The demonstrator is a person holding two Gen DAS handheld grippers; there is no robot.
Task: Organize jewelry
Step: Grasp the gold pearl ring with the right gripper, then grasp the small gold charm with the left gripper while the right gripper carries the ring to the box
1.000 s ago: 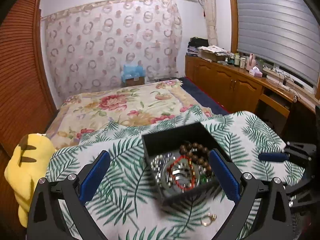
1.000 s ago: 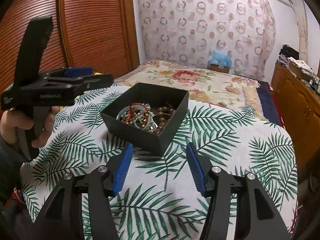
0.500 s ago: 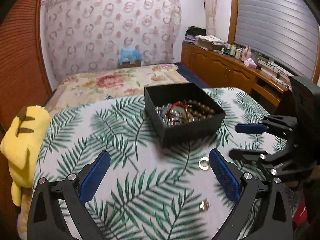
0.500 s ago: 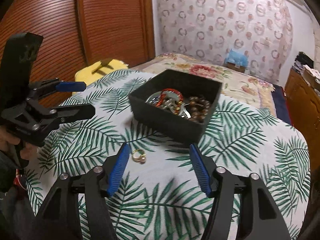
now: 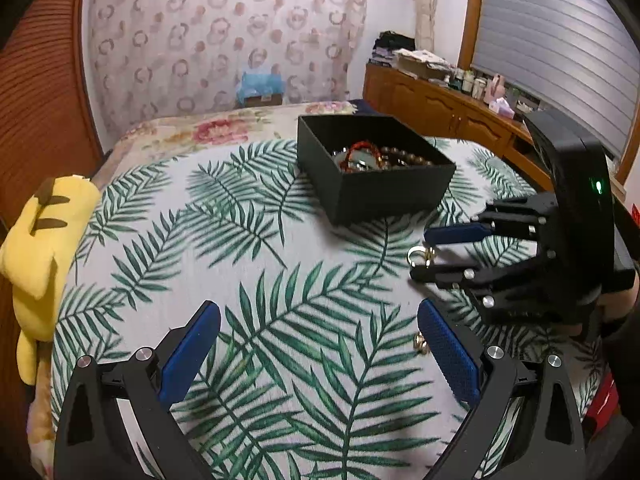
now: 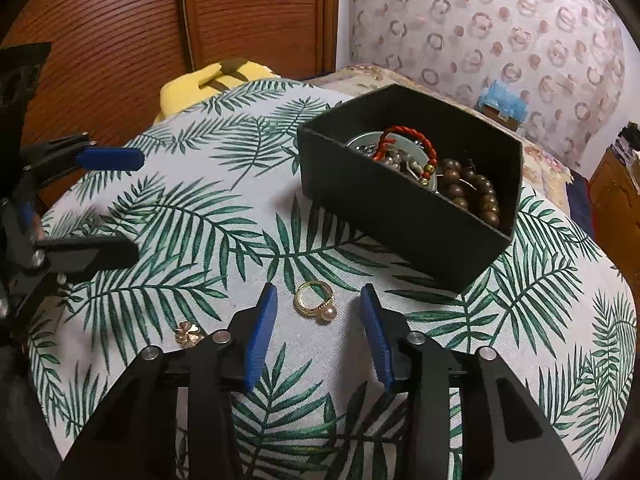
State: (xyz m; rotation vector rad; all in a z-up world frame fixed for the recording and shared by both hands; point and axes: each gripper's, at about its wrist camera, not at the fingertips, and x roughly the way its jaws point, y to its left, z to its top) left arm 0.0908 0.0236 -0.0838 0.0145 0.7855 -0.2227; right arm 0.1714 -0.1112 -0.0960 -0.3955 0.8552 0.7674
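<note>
The right gripper (image 6: 318, 322) is lowered over the leaf-print bench (image 6: 192, 216), its jaws closing around the pearl ring (image 6: 316, 303), which lies between them untouched. The black box (image 6: 404, 216) of bracelets is seen just beyond them. The left gripper (image 5: 320, 354) is held with jaws wide apart and empty, a small gold charm (image 5: 420, 342) lying just beside its right jaw.

White cloth (image 6: 224, 248) printed with green palm fronds; black box (image 6: 400, 216) holding a red cord bracelet (image 6: 404, 136) and brown wooden beads (image 6: 476, 188). Gold ring (image 6: 316, 300) with a pale pearl. Blue-padded black fingers (image 6: 262, 332). Yellow plush (image 5: 44, 240) at nine o'clock.
</note>
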